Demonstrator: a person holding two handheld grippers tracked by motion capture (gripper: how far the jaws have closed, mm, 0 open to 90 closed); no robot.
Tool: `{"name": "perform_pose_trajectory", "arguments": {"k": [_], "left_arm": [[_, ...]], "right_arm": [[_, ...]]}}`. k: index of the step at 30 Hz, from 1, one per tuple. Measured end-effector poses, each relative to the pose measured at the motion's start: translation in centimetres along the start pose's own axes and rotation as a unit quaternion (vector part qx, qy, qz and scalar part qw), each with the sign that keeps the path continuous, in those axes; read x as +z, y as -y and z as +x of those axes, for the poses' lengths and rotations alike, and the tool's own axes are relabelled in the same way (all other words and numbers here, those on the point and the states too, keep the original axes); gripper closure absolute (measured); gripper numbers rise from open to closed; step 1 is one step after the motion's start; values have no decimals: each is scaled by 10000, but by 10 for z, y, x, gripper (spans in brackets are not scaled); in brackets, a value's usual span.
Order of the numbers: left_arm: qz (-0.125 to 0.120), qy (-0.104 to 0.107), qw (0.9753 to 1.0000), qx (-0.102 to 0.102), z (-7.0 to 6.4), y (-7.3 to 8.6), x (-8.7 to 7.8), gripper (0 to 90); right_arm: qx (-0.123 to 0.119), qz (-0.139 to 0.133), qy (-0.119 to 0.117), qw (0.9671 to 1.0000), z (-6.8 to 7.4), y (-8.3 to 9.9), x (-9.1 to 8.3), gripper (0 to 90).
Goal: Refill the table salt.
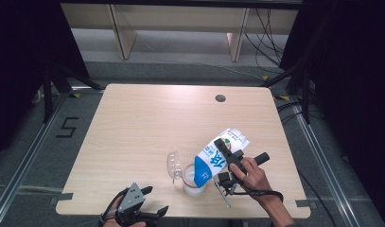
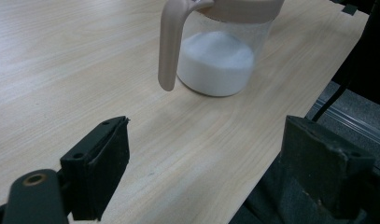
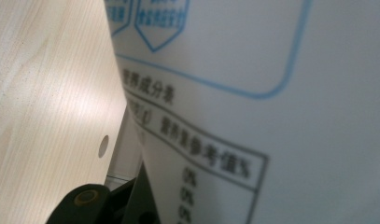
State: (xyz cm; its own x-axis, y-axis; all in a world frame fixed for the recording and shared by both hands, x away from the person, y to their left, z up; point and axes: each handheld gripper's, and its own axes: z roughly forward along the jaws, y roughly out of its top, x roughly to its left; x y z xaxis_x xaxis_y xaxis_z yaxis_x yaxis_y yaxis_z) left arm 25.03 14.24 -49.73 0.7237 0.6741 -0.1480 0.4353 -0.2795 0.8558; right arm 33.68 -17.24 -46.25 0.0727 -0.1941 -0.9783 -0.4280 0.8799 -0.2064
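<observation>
In the high view, the right gripper (image 1: 226, 160) clamps a blue-and-white bag (image 1: 217, 156), tilted mouth-down over the jar (image 1: 194, 182) near the desk (image 1: 147, 123) front edge. The left gripper view shows the left gripper (image 2: 204, 163) spread open, empty, the jar ahead. The right gripper view shows the bag's printed side up close

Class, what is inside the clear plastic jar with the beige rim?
The clear plastic jar holds white powder, heaped about halfway up. The jar's floor beneath the powder is covered.
</observation>
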Motion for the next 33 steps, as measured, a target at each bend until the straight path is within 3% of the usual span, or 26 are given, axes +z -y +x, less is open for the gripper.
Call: {"name": "perform_pose_trajectory", "arguments": {"k": [6, 7, 8, 12, 14, 19, 20, 21, 22, 25, 33], "left_arm": [[80, -43, 9999, 95, 1, 0, -1, 154], [-33, 22, 10000, -28, 0, 0, 0, 154], [70, -28, 9999, 75, 1, 0, -1, 154], [-28, 19, 10000, -22, 0, 0, 0, 154], [111, -40, 9999, 125, 2, 0, -1, 154], [5, 0, 10000, 14, 0, 0, 0, 154], [108, -41, 9999, 118, 2, 0, -1, 154], [48, -10, 10000, 55, 1, 0, -1, 154], [102, -41, 9999, 115, 2, 0, -1, 154], [-24, 21, 10000, -23, 0, 0, 0, 154], [31, -22, 10000, 46, 1, 0, 0, 154]], "right_arm": [[-93, -14, 30, 10000, -1, 0, 0, 747], [-109, -15, 34, 9999, -2, 0, 0, 748], [-99, -19, 33, 9999, -2, -1, 0, 749], [-18, 2, 13, 10000, -1, 0, 0, 752], [-20, 7, 5, 10000, -1, 0, 0, 754], [-22, -7, 2, 10000, 0, 0, 0, 757], [-33, 12, -2, 10000, 0, -1, -1, 758], [-27, -10, -1, 10000, 0, 0, 0, 759], [-26, -10, 4, 10000, 0, 0, 0, 760], [-23, -2, -3, 10000, -1, 0, -1, 763], [-24, -10, -17, 10000, -1, 0, -1, 770]]}}
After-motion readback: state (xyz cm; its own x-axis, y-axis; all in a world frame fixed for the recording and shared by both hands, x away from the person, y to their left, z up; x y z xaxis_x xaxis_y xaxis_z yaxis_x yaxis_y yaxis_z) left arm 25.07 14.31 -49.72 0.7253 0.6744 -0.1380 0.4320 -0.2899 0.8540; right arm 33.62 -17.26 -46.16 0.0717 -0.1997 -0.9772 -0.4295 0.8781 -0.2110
